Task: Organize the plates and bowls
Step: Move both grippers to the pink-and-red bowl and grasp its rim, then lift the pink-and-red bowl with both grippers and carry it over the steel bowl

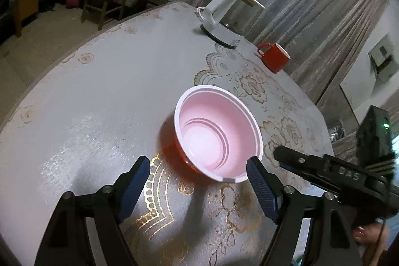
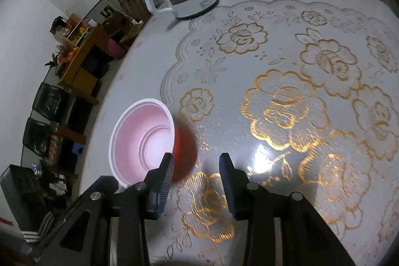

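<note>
Both sets of jaws stand apart and hold nothing: your left gripper is spread wide, your right gripper less so. The bowl, red outside and pale pink inside, sits upright on the table, out in its middle part and away from the edges in view. From the left gripper it lies dead ahead, slightly right of centre, its near rim just beside the right-hand pad. From the right gripper it lies ahead and to the left, outside the gap, its wall next to the left pad; whether they touch I cannot tell. Being round, it has no long axis to line up with. Your left hand looks better placed. Farther off, near the far edge, stand a kettle and a red mug.
</note>
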Tool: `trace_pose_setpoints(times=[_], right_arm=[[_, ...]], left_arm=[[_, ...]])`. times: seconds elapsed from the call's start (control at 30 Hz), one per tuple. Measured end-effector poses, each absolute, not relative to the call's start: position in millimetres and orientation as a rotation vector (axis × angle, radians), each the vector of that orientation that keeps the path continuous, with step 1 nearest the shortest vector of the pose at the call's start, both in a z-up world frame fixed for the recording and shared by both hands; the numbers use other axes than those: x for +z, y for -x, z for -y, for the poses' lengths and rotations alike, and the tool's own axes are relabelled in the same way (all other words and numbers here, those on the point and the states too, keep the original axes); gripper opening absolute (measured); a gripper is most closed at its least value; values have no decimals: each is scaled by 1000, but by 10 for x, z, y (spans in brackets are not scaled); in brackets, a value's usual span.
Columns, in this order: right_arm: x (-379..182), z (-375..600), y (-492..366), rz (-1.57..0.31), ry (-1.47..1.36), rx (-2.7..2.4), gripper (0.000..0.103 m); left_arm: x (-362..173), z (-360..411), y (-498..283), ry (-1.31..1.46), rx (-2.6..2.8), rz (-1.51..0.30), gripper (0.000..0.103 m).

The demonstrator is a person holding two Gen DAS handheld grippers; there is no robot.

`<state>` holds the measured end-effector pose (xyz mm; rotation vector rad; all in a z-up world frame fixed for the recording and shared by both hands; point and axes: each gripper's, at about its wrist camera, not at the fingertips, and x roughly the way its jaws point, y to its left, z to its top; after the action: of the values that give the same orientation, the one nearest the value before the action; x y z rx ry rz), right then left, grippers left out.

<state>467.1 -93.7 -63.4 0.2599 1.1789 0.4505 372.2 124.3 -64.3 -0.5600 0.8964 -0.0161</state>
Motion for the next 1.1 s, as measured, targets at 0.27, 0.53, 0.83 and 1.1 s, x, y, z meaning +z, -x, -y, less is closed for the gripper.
trace_pose_setpoints(times=[0.27, 0.53, 0.83, 1.1], right_arm=[[-800, 741, -4833, -1201, -235, 457, 38], [-858, 635, -4836, -1205, -208, 487, 38], [-916, 448, -4781, -1205, -120, 513, 17], [-919, 467, -4682, -1203, -107, 506, 10]], left_arm=[[-713, -1251, -3876, 562, -48, -896, 78], [-815, -1215, -3955, 532, -65, -927, 62], [-875, -1186, -3983, 490, -81, -949, 32], [-808, -1081, -3908, 412, -96, -953, 26]])
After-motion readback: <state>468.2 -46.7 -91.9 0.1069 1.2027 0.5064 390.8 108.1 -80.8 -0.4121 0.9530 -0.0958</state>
